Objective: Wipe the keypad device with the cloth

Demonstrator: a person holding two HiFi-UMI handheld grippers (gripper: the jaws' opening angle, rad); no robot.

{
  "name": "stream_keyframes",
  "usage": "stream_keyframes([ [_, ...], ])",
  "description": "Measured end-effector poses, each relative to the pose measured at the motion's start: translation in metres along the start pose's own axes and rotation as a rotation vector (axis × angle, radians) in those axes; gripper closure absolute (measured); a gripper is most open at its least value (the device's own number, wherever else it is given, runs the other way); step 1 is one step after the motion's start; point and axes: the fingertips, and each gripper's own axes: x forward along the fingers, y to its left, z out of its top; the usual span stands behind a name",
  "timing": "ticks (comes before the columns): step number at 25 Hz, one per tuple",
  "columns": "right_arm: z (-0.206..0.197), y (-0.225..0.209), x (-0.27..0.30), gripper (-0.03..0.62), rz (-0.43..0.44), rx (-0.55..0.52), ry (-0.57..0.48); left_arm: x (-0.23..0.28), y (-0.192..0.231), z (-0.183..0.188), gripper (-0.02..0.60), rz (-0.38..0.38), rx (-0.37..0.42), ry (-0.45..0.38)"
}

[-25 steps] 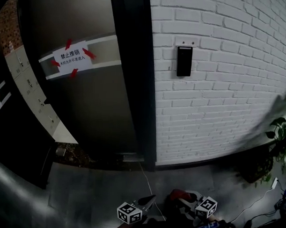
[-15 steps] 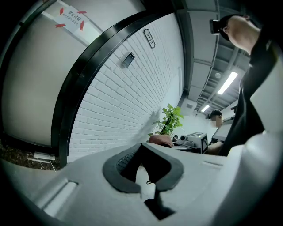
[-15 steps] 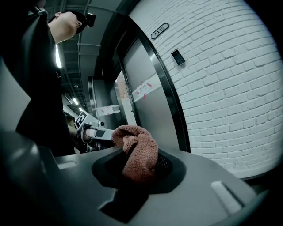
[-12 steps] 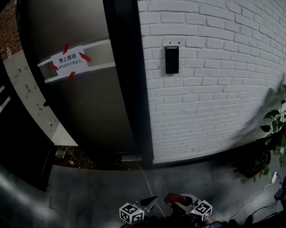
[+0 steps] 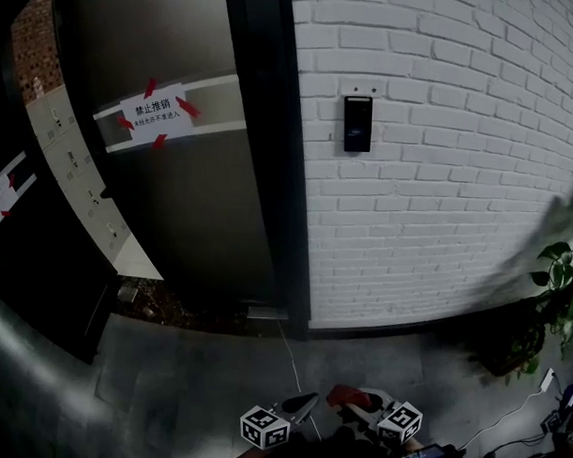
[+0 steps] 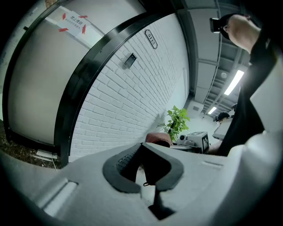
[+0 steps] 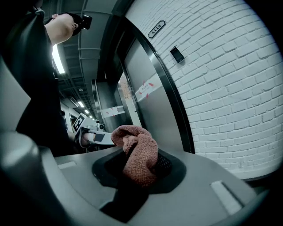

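From the head view, shows one flat black rectangular keypad device (image 5: 358, 123) on the white brick wall (image 5: 457, 182). In the left gripper view, shows the left claw (image 6: 142, 149) closed and empty. In the right gripper view, shows the right claw (image 7: 140, 164) clamping one nubby reddish cloth (image 7: 135, 150).

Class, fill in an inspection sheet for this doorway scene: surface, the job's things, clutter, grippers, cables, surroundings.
Surface: white brick wall, bare around the device.
Job's things: keypad device mounted on the wall, right of the door frame; reddish cloth, bunched up.
Clutter: nothing seen near the device.
Grippers: right gripper clamped on the cloth, held low, away from the wall; left gripper jaws together, empty.
Cables: thin white cable across the grey floor from the door's base; a second cable at lower right.
Surroundings: dark door with a taped paper notice; potted plant at right.
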Motion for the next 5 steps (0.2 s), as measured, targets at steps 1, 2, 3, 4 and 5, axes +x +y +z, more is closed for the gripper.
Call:
stream_keyframes([
  [1, -0.0004, -0.0014, 0.0002, 0.491, 0.006, -0.004, -0.003, 0.0000, 0.0005, -0.0009, 0.577, 0.006, -0.003, 0.000],
  [2, 0.0000, -0.0020, 0.0002, 0.491, 0.011, -0.008, -0.004, 0.0001, 0.0009, -0.0018, 0.577, 0.011, -0.006, 0.000],
  [3, 0.0010, -0.0016, 0.0002, 0.491, 0.015, -0.009, -0.001, 0.0003, 0.0012, -0.0025, 0.577, 0.015, -0.009, 0.000],
  [4, 0.0023, -0.0009, 0.0003, 0.491, 0.020, -0.008, 0.003, 0.0007, 0.0013, -0.0030, 0.577, 0.019, -0.011, 0.000],
  [5, 0.0037, 0.0000, 0.0004, 0.491, 0.024, -0.006, 0.009, 0.0011, 0.0015, -0.0034, 0.577, 0.022, -0.013, 0.000],
])
